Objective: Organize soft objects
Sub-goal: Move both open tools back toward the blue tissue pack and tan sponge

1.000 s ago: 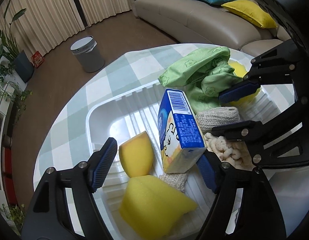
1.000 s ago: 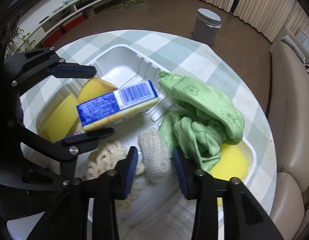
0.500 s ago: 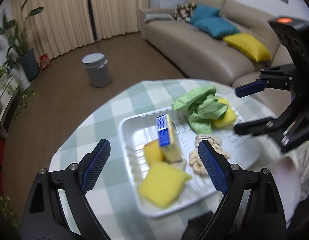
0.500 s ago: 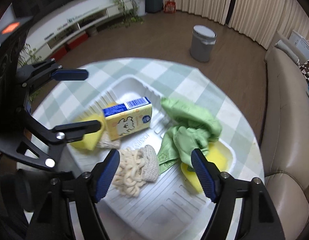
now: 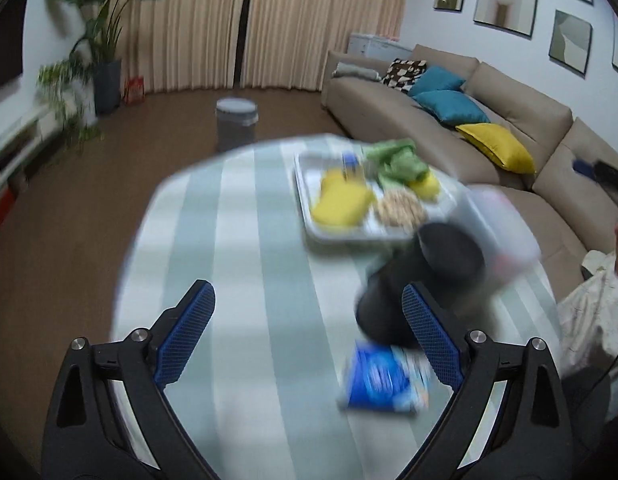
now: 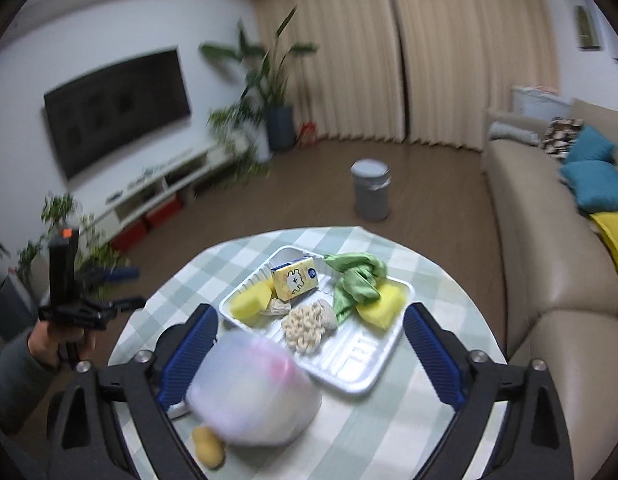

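Observation:
A white tray (image 6: 351, 378) sits on the checked round table (image 6: 425, 412). It holds a yellow-and-blue carton (image 6: 295, 282), two yellow sponges (image 6: 251, 304), a green cloth (image 6: 355, 278) and a pale rope bundle (image 6: 305, 326). My right gripper (image 6: 311, 314) hovers well back from the tray, jaws opening with nothing between them. My left gripper (image 5: 305, 290) is also high and back, jaws opening and empty. In the right wrist view the left gripper (image 6: 127, 286) is off the table's left side in a hand. The left wrist view blurs the tray (image 5: 309, 216).
A translucent bag (image 6: 253, 388) and a small yellow object (image 6: 209, 450) lie near me. A dark cylinder (image 5: 421, 284) and a blue packet (image 5: 383, 380) stand in front of the tray. Beyond are a grey bin (image 6: 371, 192), a sofa (image 6: 549, 248) and plants (image 6: 265, 120).
Both grippers pulled up and away from the tray and their jaws spread wide. The carton, earlier between the left fingers, now rests in the tray.

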The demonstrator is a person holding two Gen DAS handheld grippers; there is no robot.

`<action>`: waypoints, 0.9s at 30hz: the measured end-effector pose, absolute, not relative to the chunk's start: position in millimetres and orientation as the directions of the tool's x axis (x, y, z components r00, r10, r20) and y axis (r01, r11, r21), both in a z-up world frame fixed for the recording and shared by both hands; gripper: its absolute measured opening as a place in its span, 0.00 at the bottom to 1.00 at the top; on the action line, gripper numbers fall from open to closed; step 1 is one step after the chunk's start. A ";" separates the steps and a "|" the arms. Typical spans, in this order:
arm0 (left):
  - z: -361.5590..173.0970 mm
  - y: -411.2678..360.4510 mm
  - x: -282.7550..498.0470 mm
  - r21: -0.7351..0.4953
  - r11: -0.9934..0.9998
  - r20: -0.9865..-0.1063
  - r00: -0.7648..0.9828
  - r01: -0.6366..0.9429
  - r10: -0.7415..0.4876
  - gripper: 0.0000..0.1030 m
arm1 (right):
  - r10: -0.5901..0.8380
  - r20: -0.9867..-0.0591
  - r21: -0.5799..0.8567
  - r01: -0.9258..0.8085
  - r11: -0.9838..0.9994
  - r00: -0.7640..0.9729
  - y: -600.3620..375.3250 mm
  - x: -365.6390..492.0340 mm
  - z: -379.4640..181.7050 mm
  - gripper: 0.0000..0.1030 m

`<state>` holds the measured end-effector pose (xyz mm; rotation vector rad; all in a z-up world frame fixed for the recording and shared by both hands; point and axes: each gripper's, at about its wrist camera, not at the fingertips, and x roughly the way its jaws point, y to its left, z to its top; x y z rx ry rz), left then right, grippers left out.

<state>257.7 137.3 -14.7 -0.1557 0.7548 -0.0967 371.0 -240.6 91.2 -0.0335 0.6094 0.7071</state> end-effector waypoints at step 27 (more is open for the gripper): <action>-93.2 70.3 240.4 -0.168 0.985 -0.768 0.623 0.033 -0.152 1.00 | 0.469 -0.723 0.093 -0.601 0.794 0.508 -132.4 248.0 -79.1 1.00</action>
